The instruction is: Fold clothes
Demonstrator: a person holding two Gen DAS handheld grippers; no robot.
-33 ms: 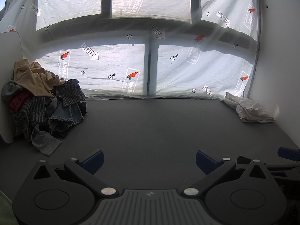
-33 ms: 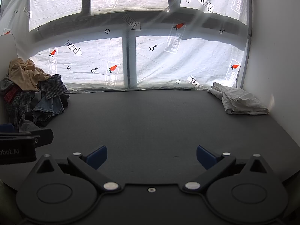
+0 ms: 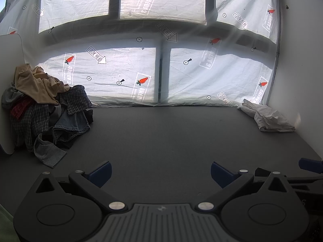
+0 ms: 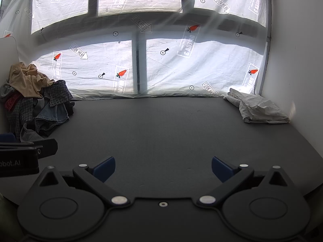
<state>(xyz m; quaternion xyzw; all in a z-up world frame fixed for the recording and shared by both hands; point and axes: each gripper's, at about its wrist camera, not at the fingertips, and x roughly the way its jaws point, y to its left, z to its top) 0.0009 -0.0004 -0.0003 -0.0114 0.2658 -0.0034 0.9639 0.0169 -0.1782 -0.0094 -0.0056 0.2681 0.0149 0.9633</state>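
A heap of unfolded clothes point(image 3: 46, 109) lies at the far left of the dark grey table point(image 3: 161, 137): a tan garment on top, checked shirts and denim below. It also shows in the right wrist view point(image 4: 38, 104). A folded white garment point(image 3: 268, 119) lies at the far right corner, also seen in the right wrist view point(image 4: 256, 109). My left gripper point(image 3: 160, 173) is open and empty over the near table. My right gripper point(image 4: 163, 168) is open and empty beside it.
A plastic-covered window point(image 3: 161, 70) stands behind the table. A white wall point(image 3: 302, 80) bounds the right side and a white panel point(image 3: 10, 60) the left. The left gripper's body point(image 4: 22, 153) shows at the right wrist view's left edge.
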